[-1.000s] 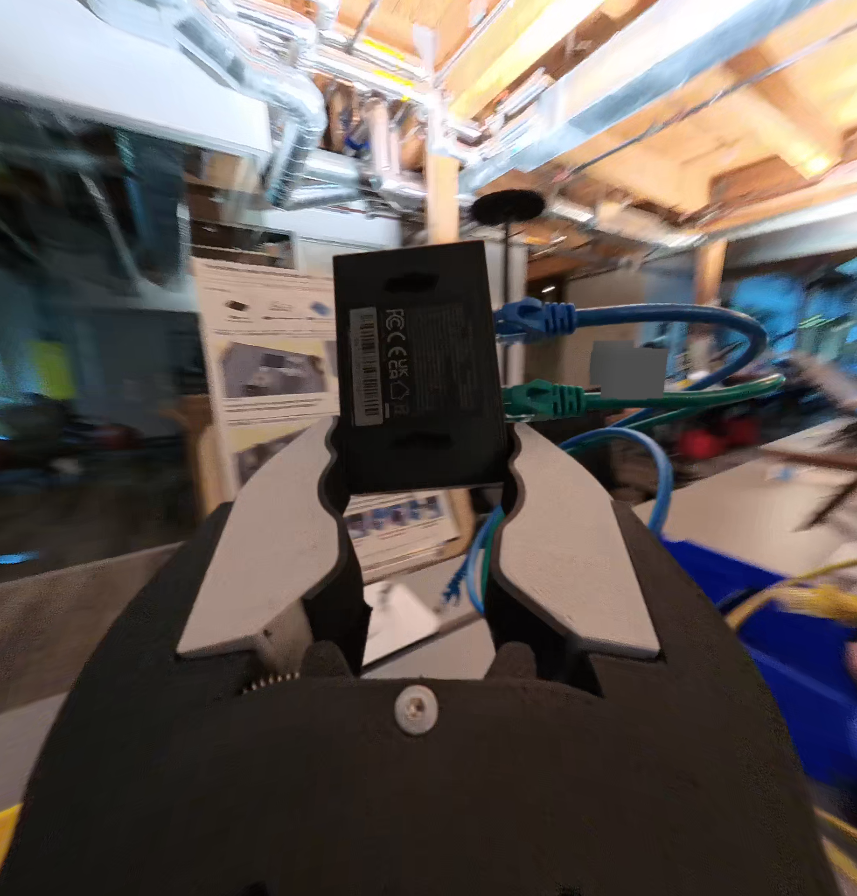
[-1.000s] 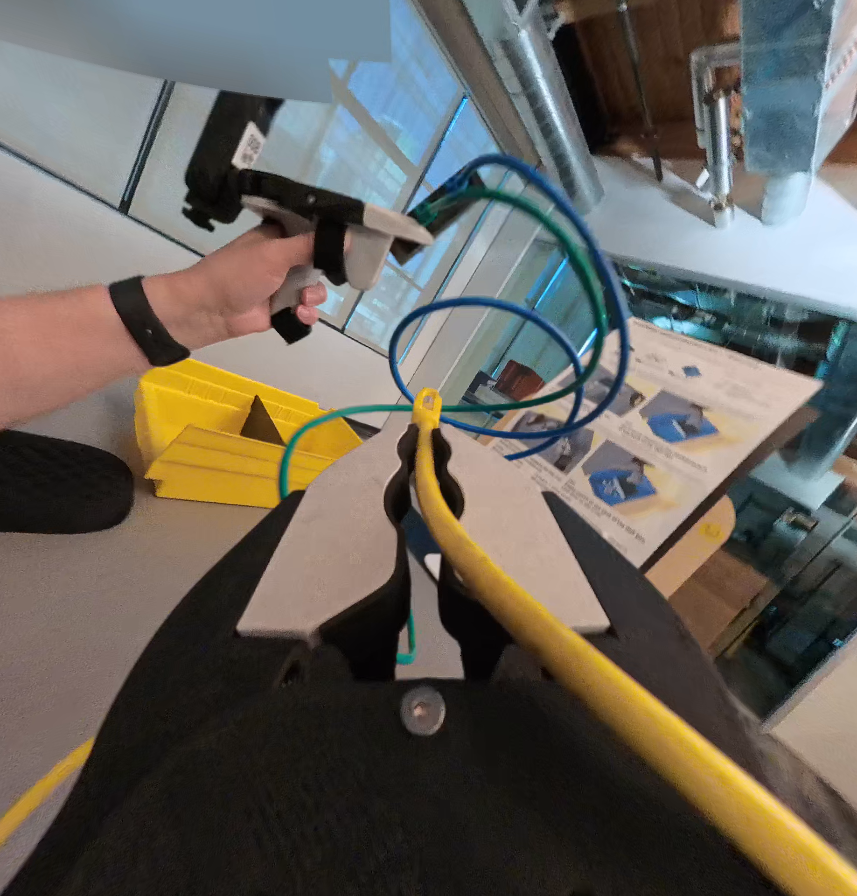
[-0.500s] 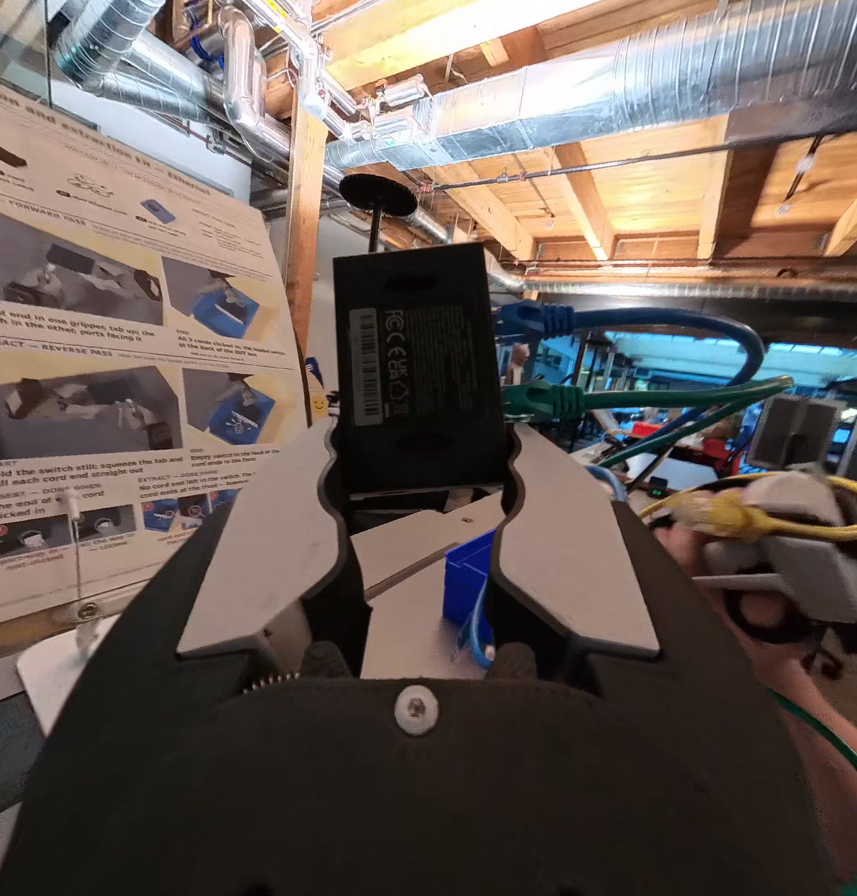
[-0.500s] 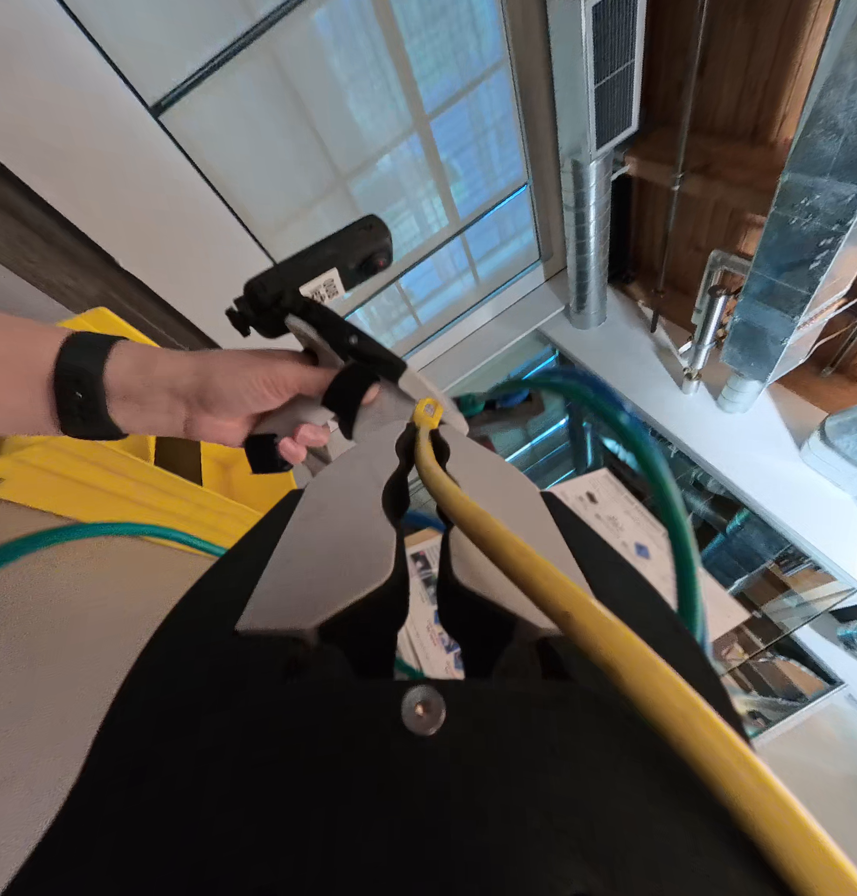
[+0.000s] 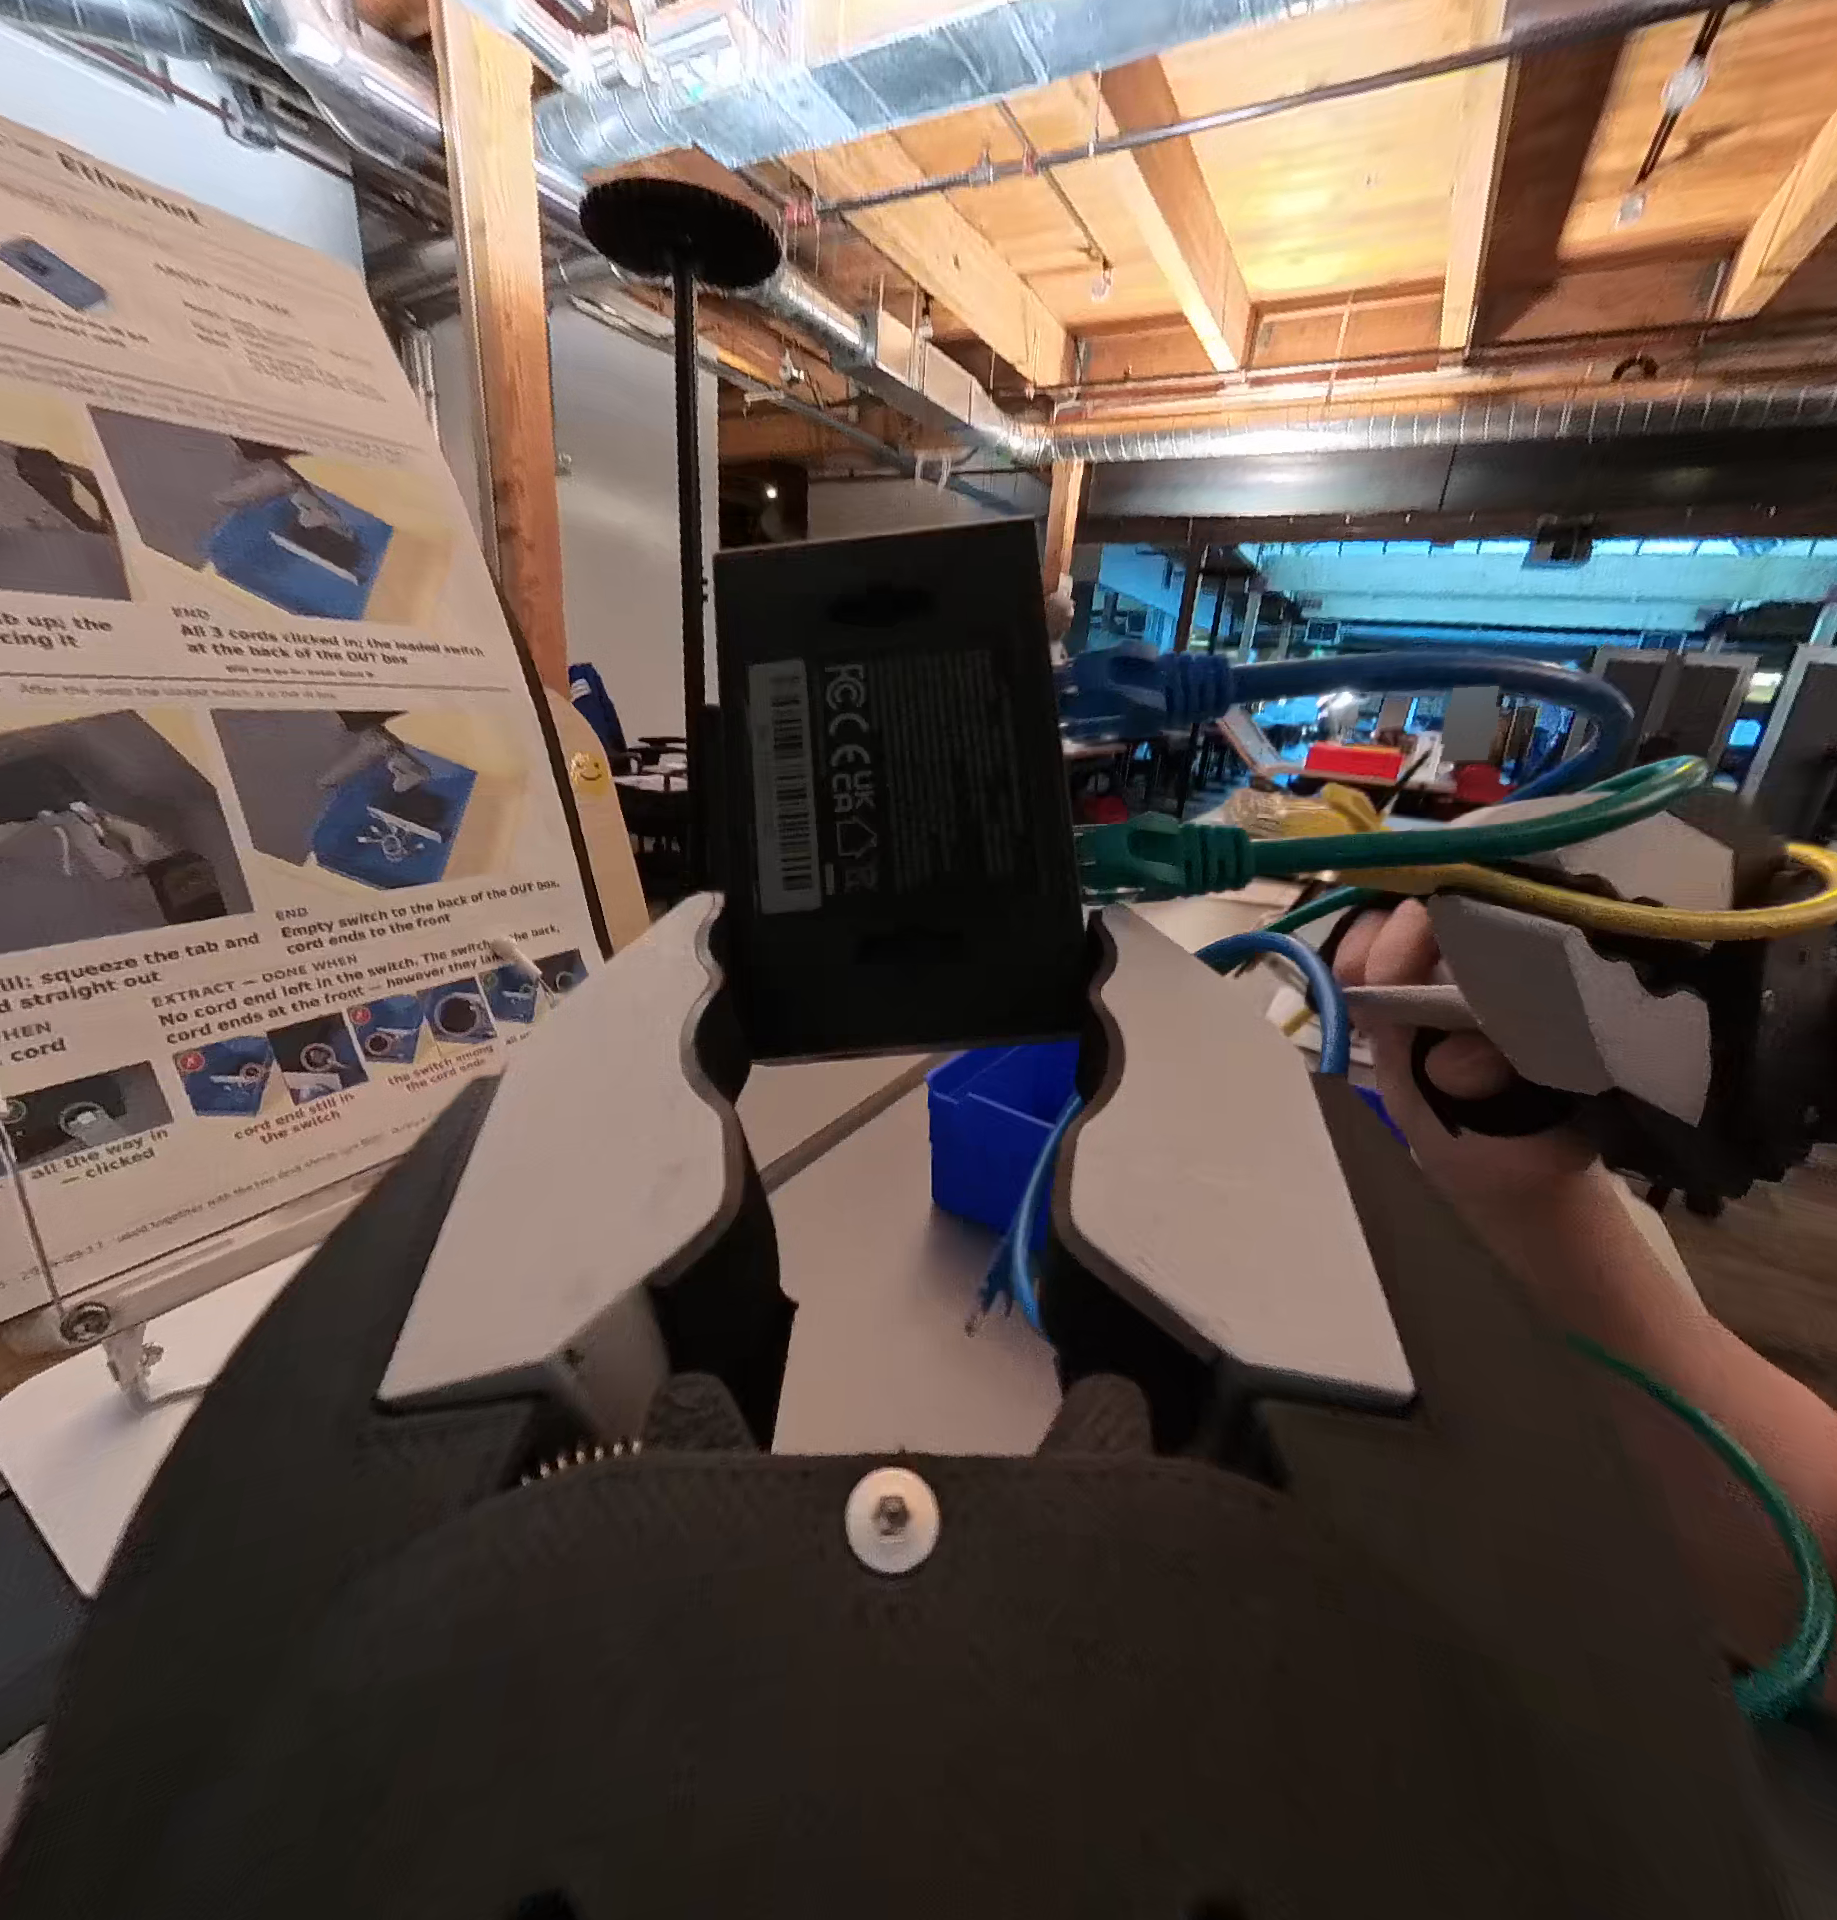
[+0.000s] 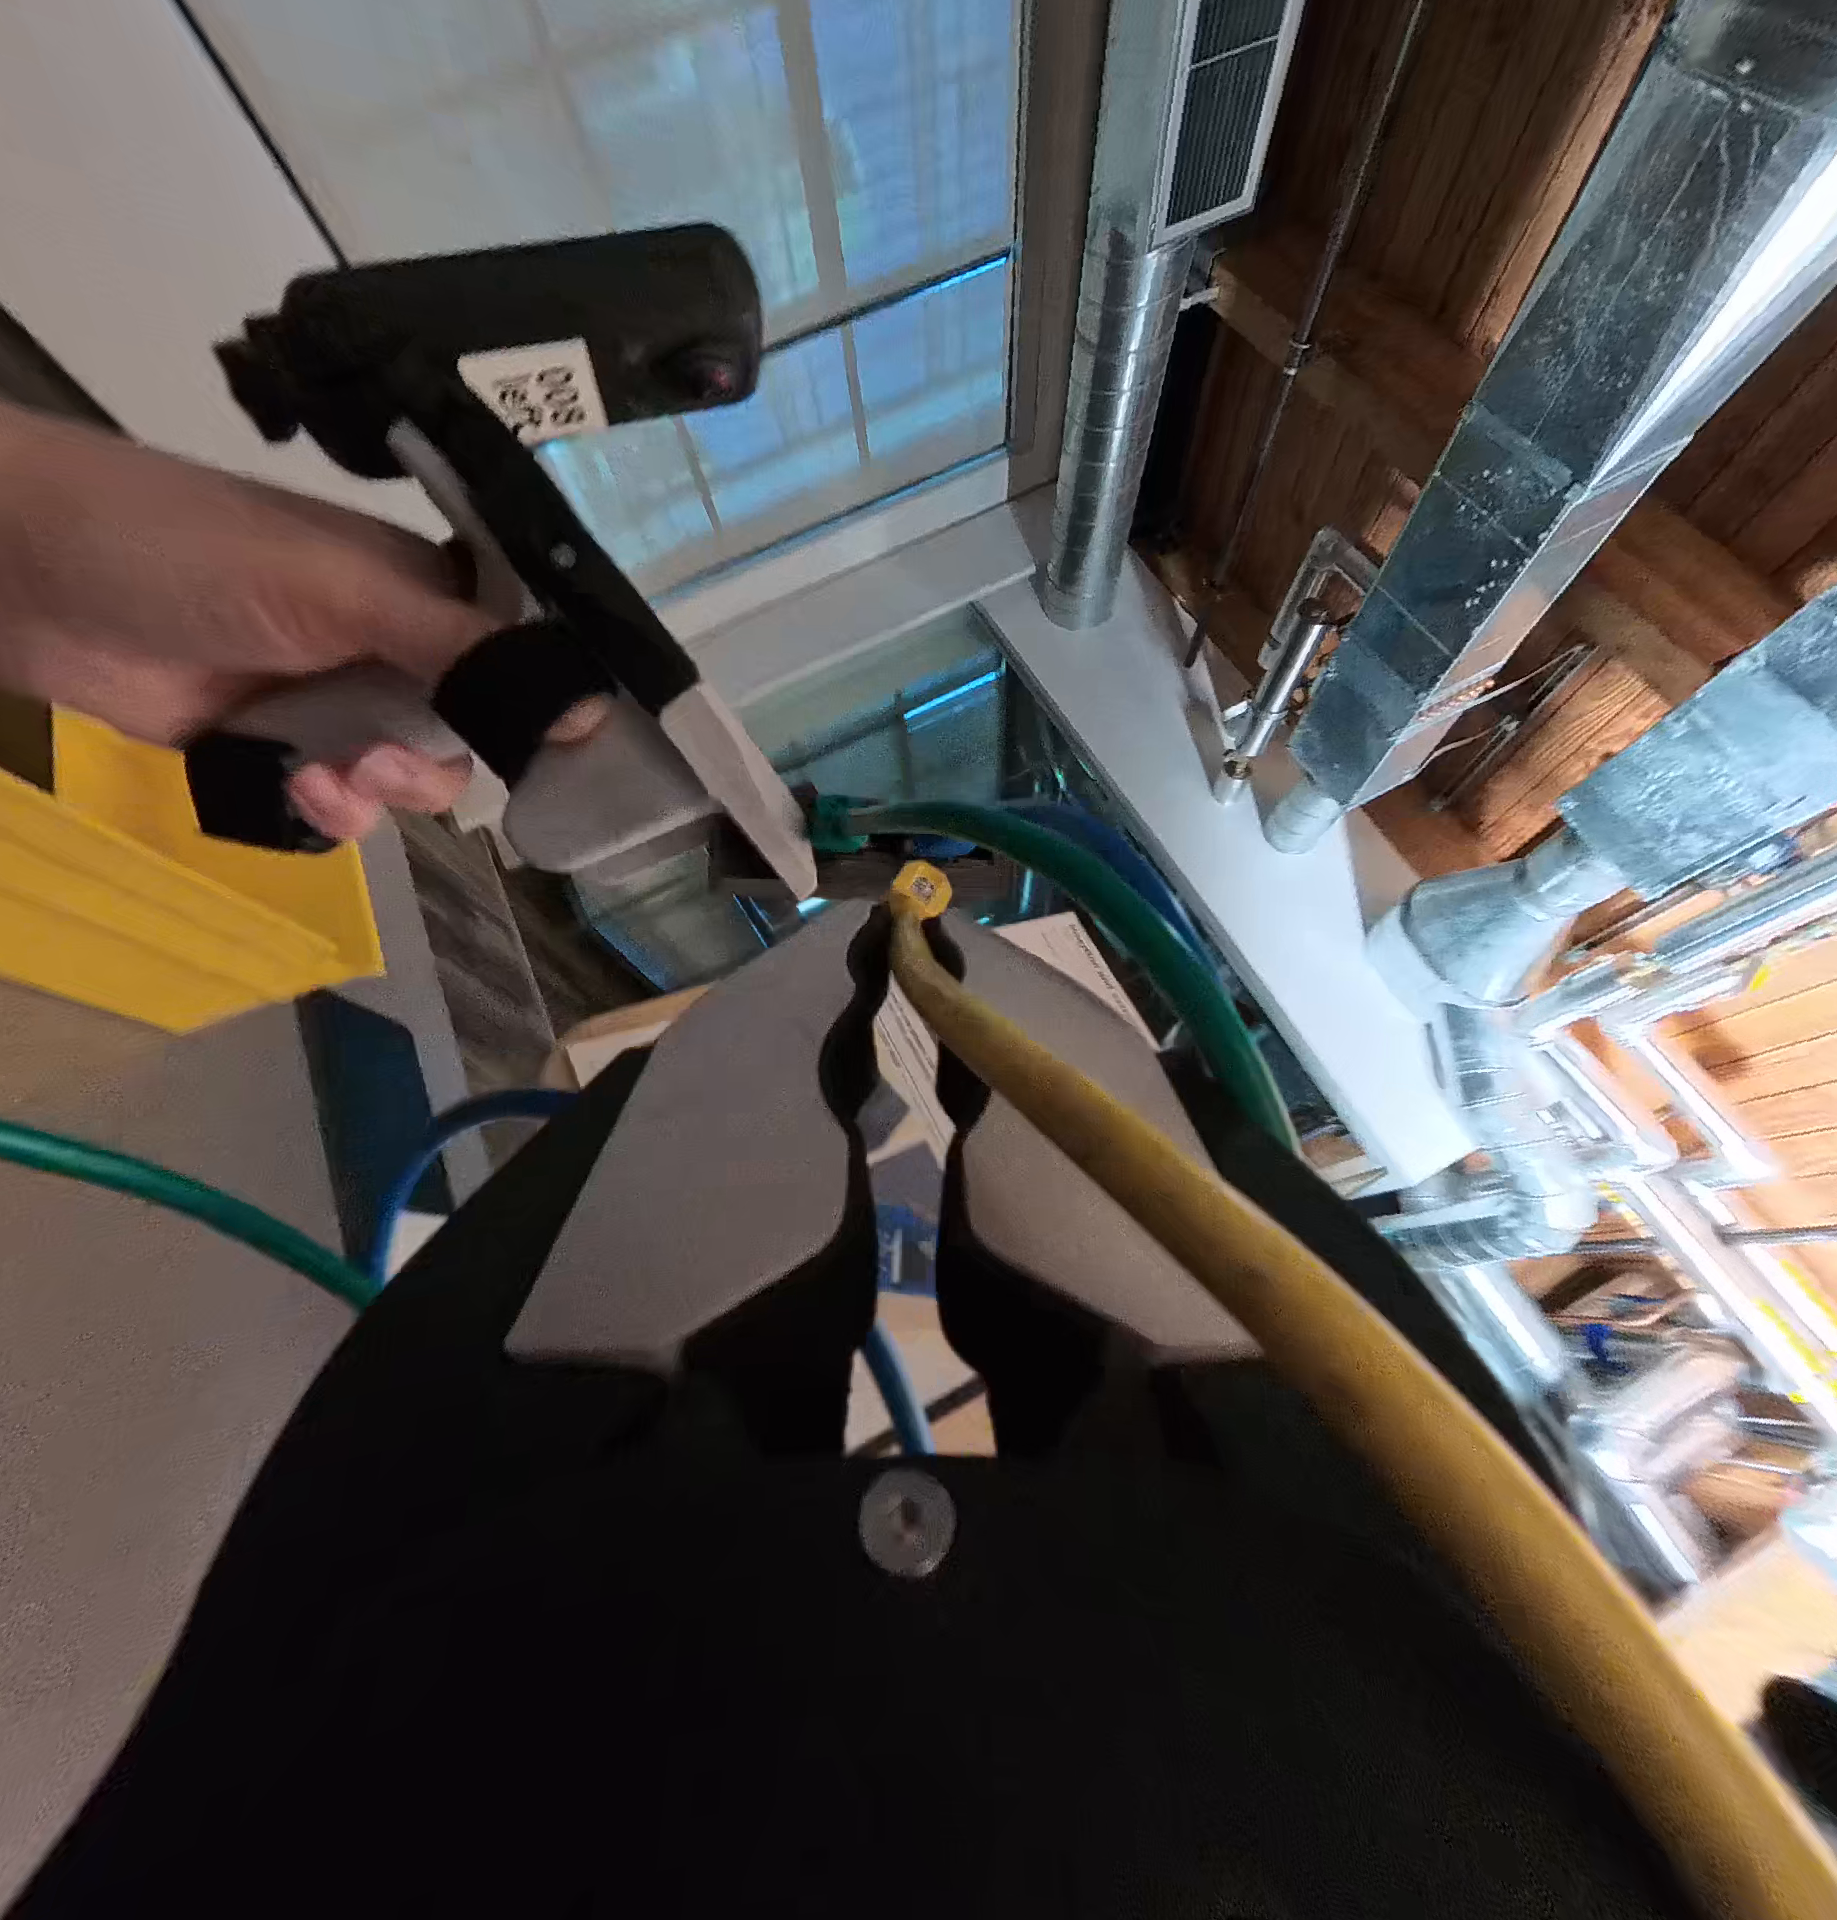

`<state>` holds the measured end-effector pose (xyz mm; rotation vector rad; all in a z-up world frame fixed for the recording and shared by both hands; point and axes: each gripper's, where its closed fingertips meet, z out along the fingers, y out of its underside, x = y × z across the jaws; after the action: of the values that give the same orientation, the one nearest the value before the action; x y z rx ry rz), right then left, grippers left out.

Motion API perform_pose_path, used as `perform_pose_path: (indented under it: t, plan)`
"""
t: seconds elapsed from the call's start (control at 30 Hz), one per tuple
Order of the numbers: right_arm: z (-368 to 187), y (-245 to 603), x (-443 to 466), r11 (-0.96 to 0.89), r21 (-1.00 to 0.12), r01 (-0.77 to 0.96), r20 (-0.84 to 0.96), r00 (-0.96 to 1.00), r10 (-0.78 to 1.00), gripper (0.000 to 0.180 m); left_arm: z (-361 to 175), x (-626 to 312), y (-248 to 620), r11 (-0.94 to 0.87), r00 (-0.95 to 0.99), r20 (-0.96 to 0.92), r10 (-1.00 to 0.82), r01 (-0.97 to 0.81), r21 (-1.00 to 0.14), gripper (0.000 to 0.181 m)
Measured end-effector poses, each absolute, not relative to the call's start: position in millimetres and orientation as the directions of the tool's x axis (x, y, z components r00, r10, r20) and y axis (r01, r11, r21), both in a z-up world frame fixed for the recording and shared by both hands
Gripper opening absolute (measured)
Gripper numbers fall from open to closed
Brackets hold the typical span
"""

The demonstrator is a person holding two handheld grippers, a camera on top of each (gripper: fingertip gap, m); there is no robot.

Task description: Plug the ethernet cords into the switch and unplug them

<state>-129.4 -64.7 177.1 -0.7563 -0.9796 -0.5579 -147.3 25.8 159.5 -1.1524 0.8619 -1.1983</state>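
Observation:
My left gripper [image 5: 898,920] is shut on the black switch [image 5: 893,790] and holds it up in the air, labelled underside toward the camera. A blue cord [image 5: 1163,681] and a green cord [image 5: 1168,857] are plugged into the switch's right side. My right gripper [image 6: 909,914] is shut on the yellow cord [image 6: 1153,1164] just behind its plug [image 6: 919,888]. The plug tip is close to the switch's port side, beside the green plug [image 6: 841,816]. In the left wrist view the yellow plug [image 5: 1298,816] lies between the blue and green cords, a little short of the switch.
An instruction poster [image 5: 218,779] stands at the left on a stand. A blue bin [image 5: 997,1122] sits on the grey table [image 5: 893,1330] below the switch. A yellow bin [image 6: 145,914] lies behind the left hand. A thin black pole [image 5: 690,468] rises behind the switch.
My right gripper has carried the yellow plug closer to the switch's port side. My left gripper still holds the switch and has turned to face the right gripper.

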Motion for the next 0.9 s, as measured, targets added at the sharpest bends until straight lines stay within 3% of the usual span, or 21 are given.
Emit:
perform_pose_path:
  t: [0.23,0.9]
  plan:
    - [167.6,-66.7,-127.6,0.591,-0.213,0.778,0.932,0.343,-0.115,0.007,143.2,-140.1,23.2,-0.036,0.167,0.055,-0.984,0.118,-0.992,0.061]
    - [137.5,-54.8,-130.4,0.625,-0.26,0.736,0.953,0.299,0.046,0.011,103.3,-137.3,15.4,-0.032,0.095,0.016,-0.995,-0.163,-0.986,0.061]
